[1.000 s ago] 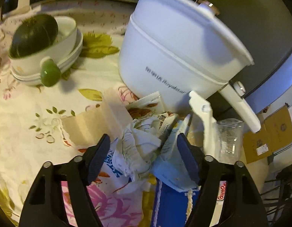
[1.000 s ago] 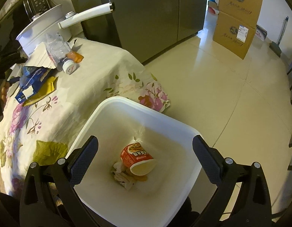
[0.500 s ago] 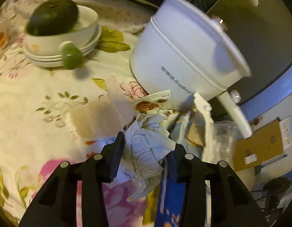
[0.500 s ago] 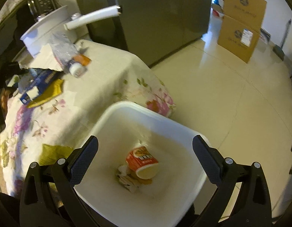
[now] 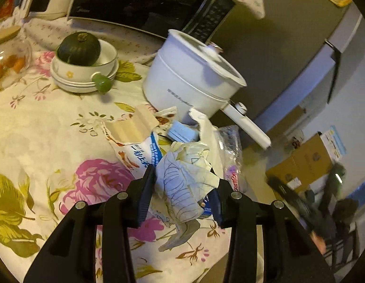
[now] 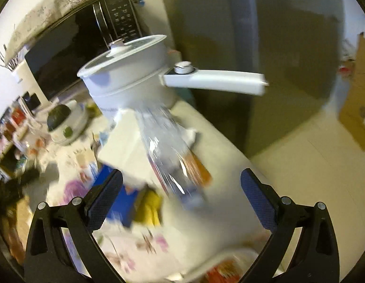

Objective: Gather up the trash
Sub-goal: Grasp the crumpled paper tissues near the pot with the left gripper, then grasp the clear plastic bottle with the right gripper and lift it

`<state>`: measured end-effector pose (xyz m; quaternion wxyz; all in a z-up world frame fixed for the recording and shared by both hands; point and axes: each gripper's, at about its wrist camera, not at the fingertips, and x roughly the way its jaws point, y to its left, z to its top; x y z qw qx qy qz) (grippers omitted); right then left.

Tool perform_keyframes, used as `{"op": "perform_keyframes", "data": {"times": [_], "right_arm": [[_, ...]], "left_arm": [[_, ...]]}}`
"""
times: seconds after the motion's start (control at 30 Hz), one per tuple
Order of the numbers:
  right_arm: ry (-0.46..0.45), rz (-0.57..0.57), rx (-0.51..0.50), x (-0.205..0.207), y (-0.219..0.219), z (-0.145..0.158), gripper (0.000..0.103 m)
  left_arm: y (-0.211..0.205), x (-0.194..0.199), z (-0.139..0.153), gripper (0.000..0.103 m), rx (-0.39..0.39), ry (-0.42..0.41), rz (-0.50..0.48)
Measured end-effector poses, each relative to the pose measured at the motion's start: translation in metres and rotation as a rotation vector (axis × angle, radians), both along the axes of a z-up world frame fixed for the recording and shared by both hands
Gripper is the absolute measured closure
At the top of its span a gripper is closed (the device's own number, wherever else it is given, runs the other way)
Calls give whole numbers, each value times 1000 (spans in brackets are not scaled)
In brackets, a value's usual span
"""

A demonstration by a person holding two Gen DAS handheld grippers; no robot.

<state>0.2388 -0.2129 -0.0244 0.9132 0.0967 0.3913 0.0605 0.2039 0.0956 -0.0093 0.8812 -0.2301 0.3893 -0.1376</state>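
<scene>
The left tool point(image 5: 183, 189) is clamped on a crumpled paper wad point(image 5: 184, 176), both pads pressing its sides, with a loose tail of paper hanging below the grip over the flowered bench point(image 5: 40, 127). Just ahead of this tool lies the rest of the litter: a white-and-blue wrapper point(image 5: 144, 152), a tan corrugated card point(image 5: 130, 127) and a pale blue box point(image 5: 182, 133). Beyond them stands a white electric pot point(image 5: 189, 80), and further left a bowl holding a dark green squash point(image 5: 78, 48).

Only the right wrist view shows the right tool point(image 6: 181, 194) sharply; its pads stand wide apart with nothing pressed between them. Ahead of it, heavily blurred, a clear plastic bottle point(image 6: 166, 151) lies on the bench near the pot's long handle point(image 6: 215, 81), with blue and yellow packaging point(image 6: 135, 202) toward its left pad. At the bottom edge of that view sits a white rim point(image 6: 220, 259) with something red inside, too smeared to identify.

The left view alone shows, off to the right, a dark blurred shape beside cardboard boxes point(image 5: 307, 162).
</scene>
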Motion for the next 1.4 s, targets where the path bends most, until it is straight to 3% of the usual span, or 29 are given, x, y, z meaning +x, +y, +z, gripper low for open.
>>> {"op": "perform_keyframes", "data": {"times": [0.2, 0.6, 0.67, 0.7, 0.77, 1.0, 1.4], "right_arm": [[58, 66, 128, 42, 4, -18, 7], [122, 71, 86, 82, 33, -46, 8], [117, 68, 88, 83, 30, -46, 18], [126, 73, 94, 84, 29, -47, 32], [126, 60, 102, 82, 28, -48, 33], [61, 24, 110, 60, 20, -31, 34], [-67, -40, 80, -5, 0, 32, 38]], "left_arm": [[7, 6, -12, 61, -27, 40, -14], [4, 16, -23, 61, -29, 66, -26], [5, 16, -24, 61, -33, 70, -24], [5, 17, -24, 61, -33, 69, -24], [5, 16, -23, 61, -30, 67, -21], [5, 13, -21, 61, -32, 58, -20], [0, -8, 3, 61, -40, -12, -45]]}}
